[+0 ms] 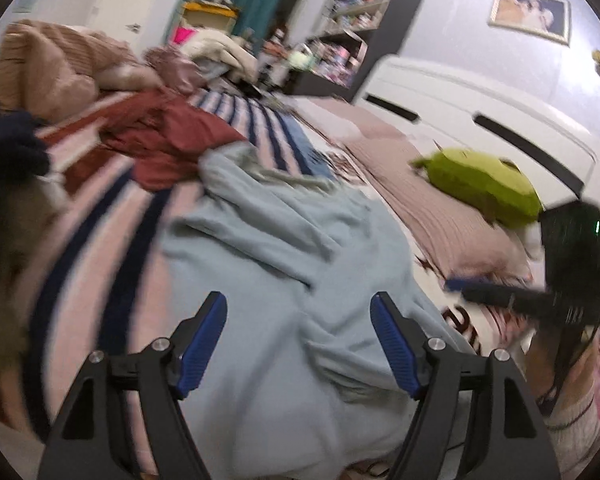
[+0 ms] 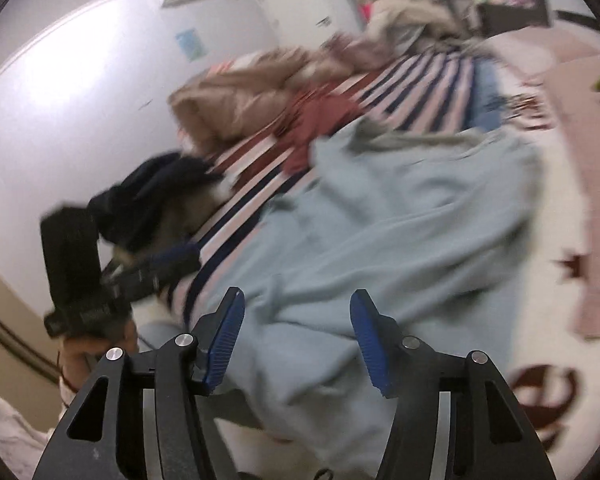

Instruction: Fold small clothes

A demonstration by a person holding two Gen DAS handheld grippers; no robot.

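Pale walls [image 2: 80, 92], a framed picture [image 1: 530, 14], dark cluttered shelving [image 1: 364, 28] — white headboard [image 1: 480, 108] behind the bed.

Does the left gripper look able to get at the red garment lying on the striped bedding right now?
Probably yes. The left gripper is open and empty over the light blue garment; the red garment lies uncovered beyond it, nothing between, though it would have to move forward.

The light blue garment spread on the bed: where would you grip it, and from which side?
Probably the near hem of the light blue garment, approached from the near side. It lies rumpled across the striped bedding, with raised folds near both open grippers, left gripper and right gripper, so an edge fold there looks easiest to pinch.
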